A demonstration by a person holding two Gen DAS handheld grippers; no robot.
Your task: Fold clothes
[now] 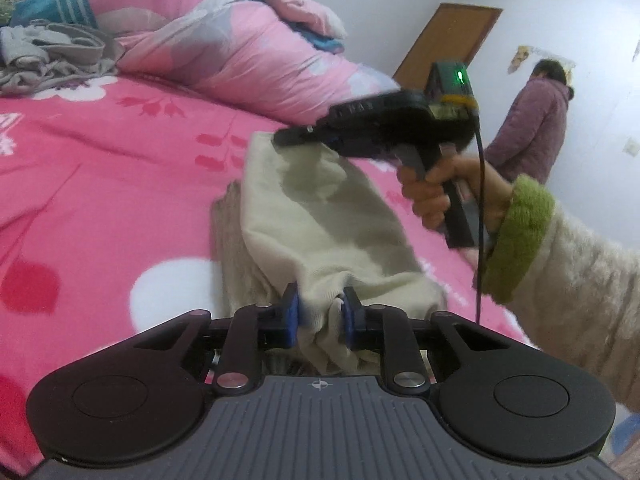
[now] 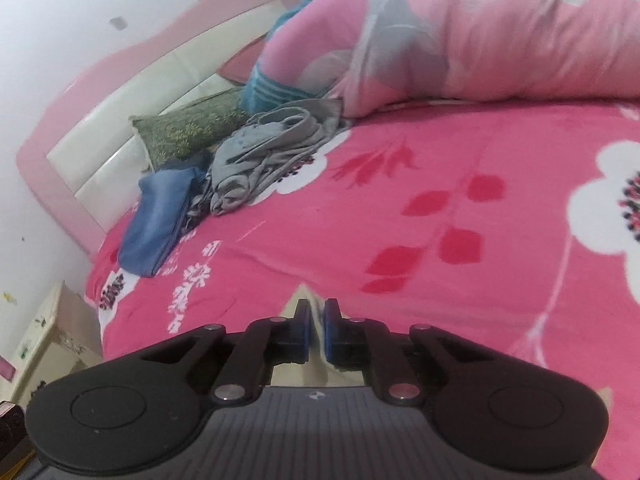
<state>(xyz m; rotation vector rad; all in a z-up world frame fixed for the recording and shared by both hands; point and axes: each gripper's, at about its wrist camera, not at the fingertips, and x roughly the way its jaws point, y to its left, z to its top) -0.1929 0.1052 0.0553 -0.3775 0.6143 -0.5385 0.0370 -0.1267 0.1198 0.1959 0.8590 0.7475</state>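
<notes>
Nearest, the left gripper [image 1: 319,312] pinches the near end of the cream garment [image 1: 320,220] lying on the pink bed [image 1: 100,168]; the right gripper [image 2: 316,322] clamps its far corner. Both ends gripped, the next move likely calls for lifting together to fold.

Likely home bedroom: bed [image 2: 400,216], headboard [image 2: 120,128], quilt [image 2: 480,40].

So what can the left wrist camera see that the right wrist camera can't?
Only the left wrist view shows the whole cream knitted garment, the hand holding the right tongs, and a brown wooden door. Only the right wrist view shows the folded blue cloth and green patterned pillow. Both show the pink flowered bedsheet and crumpled grey clothes.
</notes>
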